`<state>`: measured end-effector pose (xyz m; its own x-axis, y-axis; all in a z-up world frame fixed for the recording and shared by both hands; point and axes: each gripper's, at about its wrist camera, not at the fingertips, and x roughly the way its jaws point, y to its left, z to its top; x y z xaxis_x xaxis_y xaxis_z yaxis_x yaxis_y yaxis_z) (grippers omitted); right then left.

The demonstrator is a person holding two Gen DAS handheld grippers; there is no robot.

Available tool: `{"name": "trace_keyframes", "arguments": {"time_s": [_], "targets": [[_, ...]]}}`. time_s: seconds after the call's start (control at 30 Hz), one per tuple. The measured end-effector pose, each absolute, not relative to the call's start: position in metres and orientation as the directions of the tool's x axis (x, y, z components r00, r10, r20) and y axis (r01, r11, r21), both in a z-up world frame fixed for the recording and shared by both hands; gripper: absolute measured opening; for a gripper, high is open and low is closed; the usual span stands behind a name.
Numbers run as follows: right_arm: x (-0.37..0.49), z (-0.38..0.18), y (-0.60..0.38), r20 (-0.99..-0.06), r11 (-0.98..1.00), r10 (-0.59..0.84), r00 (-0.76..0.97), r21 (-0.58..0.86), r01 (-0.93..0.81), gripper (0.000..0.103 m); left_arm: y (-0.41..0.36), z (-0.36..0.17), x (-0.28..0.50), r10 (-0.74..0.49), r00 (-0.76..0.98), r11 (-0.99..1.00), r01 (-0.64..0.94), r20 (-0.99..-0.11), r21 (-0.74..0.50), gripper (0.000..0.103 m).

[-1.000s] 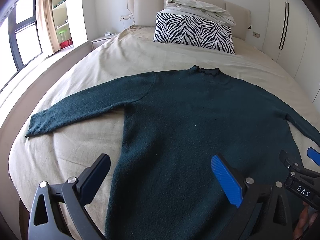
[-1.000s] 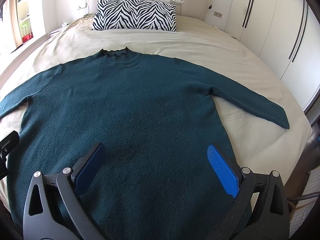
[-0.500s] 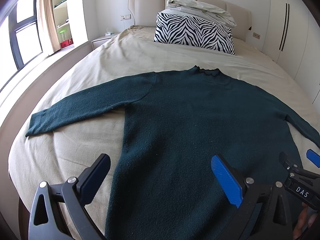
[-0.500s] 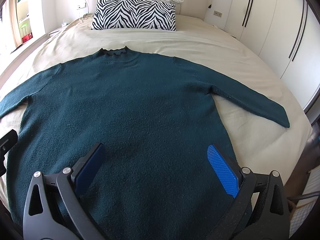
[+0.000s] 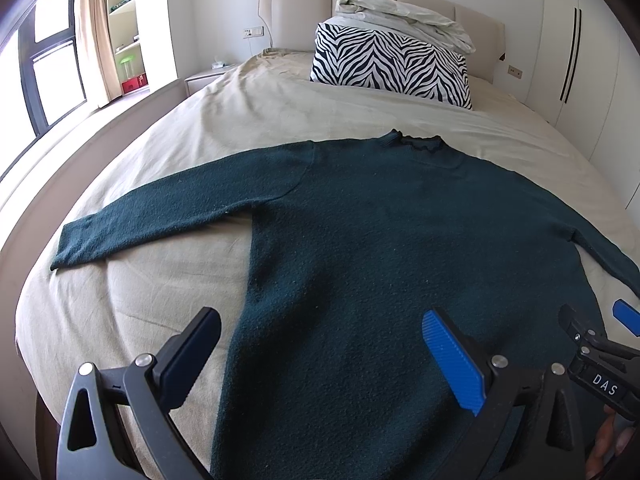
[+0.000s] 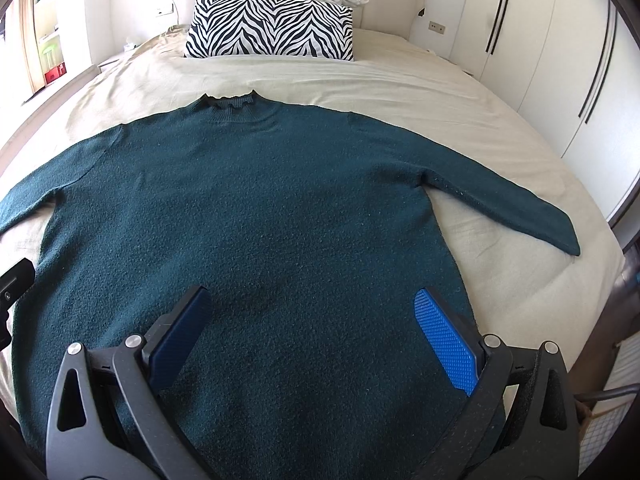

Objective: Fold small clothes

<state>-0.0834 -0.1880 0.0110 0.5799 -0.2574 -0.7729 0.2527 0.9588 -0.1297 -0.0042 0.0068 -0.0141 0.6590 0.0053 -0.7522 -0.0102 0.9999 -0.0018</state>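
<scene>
A dark teal knit sweater (image 5: pixel 380 240) (image 6: pixel 256 216) lies flat on the bed, collar toward the headboard and both sleeves spread out to the sides. My left gripper (image 5: pixel 320 344) hovers open over the sweater's lower left edge, with nothing between its fingers. My right gripper (image 6: pixel 316 320) is open above the lower right part of the body, also holding nothing. In the left wrist view the right gripper's tip (image 5: pixel 596 344) shows at the right edge. The sweater's hem is hidden below both views.
The beige bedsheet (image 5: pixel 248 120) covers a wide bed. A zebra-print pillow (image 5: pixel 392 66) with a folded pale duvet (image 5: pixel 404 12) on it sits by the headboard. White wardrobes (image 6: pixel 540 40) stand on the right, a window and shelves (image 5: pixel 56 64) on the left.
Both views have shifted only slightly; the sweater and the open grippers stand as before.
</scene>
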Motion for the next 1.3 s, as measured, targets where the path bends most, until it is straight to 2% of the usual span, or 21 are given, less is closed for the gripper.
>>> {"name": "trace_keyframes", "arguments": {"time_s": [1.13,1.3], "targets": [[-0.080,0.002,-0.185,-0.793,0.963,-0.237,0.561,-0.116,0.242,0.103,0.005,-0.024,-0.005,0.009,0.633,1.000,-0.025,-0.774,-0.008,0.103],[-0.078,-0.001,-0.199,-0.807,0.970,-0.175,0.564,-0.044,0.238,0.103,0.005,-0.027,-0.002,-0.063,0.623,0.997,0.007,-0.780,-0.075,0.103]]}}
